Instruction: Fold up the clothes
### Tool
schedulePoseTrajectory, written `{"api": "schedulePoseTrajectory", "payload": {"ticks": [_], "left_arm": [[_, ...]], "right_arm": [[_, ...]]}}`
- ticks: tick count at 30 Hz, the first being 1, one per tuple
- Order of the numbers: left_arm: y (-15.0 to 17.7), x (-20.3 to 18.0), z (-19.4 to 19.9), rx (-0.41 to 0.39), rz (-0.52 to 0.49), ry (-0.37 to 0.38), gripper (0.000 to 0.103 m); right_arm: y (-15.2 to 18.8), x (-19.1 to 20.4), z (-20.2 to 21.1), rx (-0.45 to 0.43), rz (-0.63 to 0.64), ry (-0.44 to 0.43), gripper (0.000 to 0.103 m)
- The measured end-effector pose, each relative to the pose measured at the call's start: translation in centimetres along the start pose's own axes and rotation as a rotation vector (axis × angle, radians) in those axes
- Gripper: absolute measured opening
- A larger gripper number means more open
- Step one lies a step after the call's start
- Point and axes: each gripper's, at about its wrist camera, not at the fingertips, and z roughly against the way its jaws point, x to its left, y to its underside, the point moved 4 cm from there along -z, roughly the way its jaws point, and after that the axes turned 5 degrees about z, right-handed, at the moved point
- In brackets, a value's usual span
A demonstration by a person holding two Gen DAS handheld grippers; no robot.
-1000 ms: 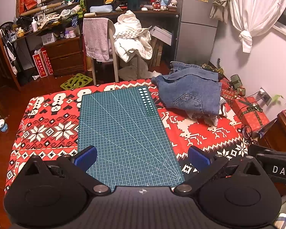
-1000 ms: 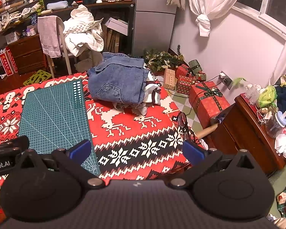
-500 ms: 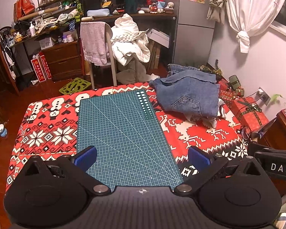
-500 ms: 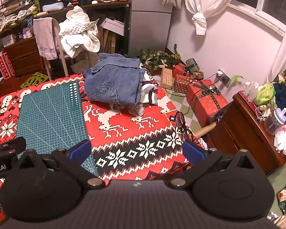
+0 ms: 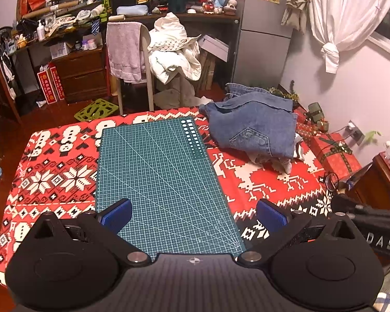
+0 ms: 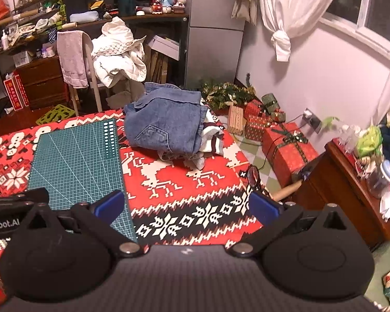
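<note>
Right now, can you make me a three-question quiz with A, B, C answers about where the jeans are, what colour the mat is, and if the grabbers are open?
1. Where do the jeans lie?
A. on the green mat
B. on the red cloth, right of the mat
C. over the chair

2. What colour is the mat?
A. green
B. yellow
C. pink

3. How are the two grippers?
A. both open, holding nothing
B. both shut on the jeans
C. one holding a towel

Answers:
1 B: the jeans sit in a heap on the red cloth, beside the mat, not on it.
2 A: the mat is dark green with a pale grid.
3 A: the left gripper and the right gripper both have their fingers wide apart with only the table between them.
</note>
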Motion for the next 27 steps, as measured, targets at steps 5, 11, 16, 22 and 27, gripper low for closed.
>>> {"api": "schedulePoseTrajectory", "payload": {"ticks": [5, 11, 16, 22, 27], "left_arm": [[-0.2, 0.7, -0.8, -0.005, 0.032, 0.021, 0.103], [-0.8, 1.8, -2.9, -0.022, 0.045, 0.005, 0.103], [-1.2, 2.7, -4.4, -0.072, 0.043, 0.033, 0.103], [-1.8, 3.7, -6.6, -0.088, 0.052, -0.008, 0.103], [-2.5, 3.9, -8.4, -0.075, 0.025, -0.015, 0.103]], "right_arm": [[0.0, 0.2, -1.1, -0.011, 0.012, -0.019, 0.103], [-0.1, 0.2, -2.7, -0.047, 0.012, -0.057, 0.103], [-0.6, -0.2, -4.8, -0.116, -0.018, -0.103, 0.103], [-1.7, 0.0, -9.2, -0.126, 0.036, -0.064, 0.103], [-2.6, 0.3, -12.5, -0.152, 0.055, -0.079, 0.103]]}}
